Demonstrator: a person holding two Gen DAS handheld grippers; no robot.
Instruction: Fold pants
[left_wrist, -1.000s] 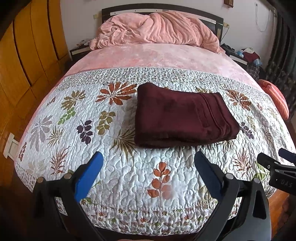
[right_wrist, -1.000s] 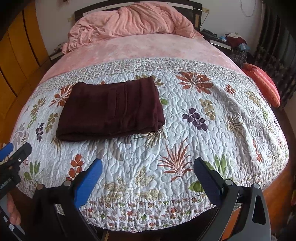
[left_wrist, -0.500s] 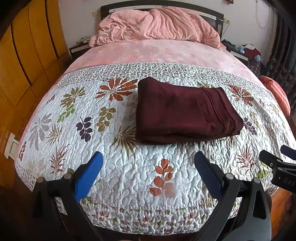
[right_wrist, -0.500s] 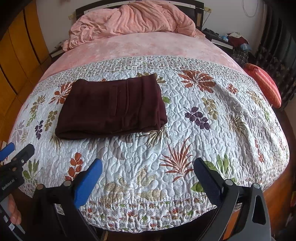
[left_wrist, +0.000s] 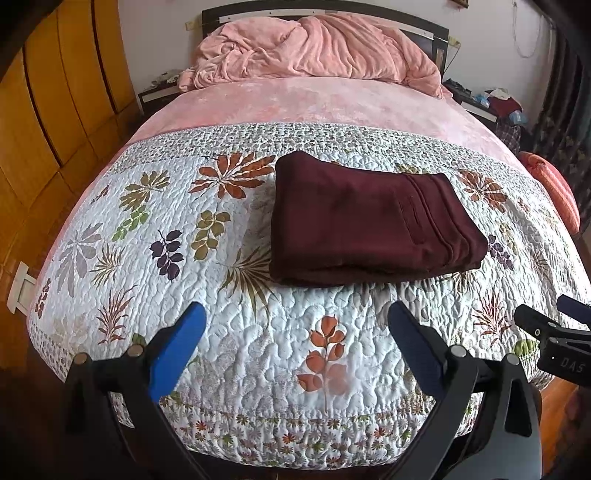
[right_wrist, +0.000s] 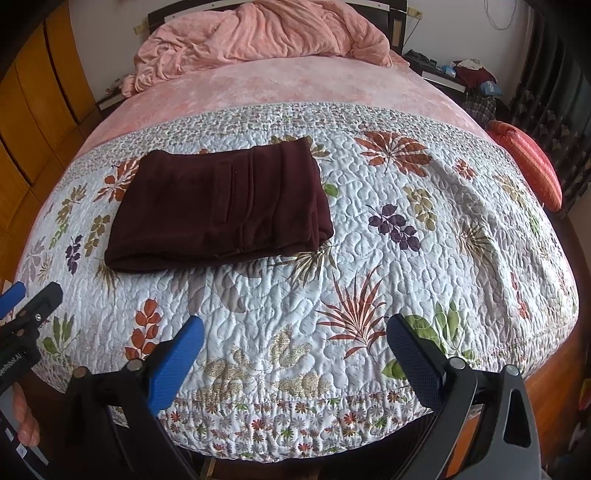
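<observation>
Both cameras had eased slightly closer to the bed (left_wrist: 229, 373) since a second ago. I kept the left hand-held gripper (left_wrist: 295, 334) and right hand-held gripper (right_wrist: 295, 334) released, empty, while the folded pants (left_wrist: 369, 225) lay on the quilt (left_wrist: 155, 229).

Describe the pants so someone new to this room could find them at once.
Start at the bed, then its leaf-print quilt over the near half. The pants lie on it as a folded maroon rectangle, the only plain dark thing on that pale pattern, well short of the pink blanket at the headboard.
</observation>
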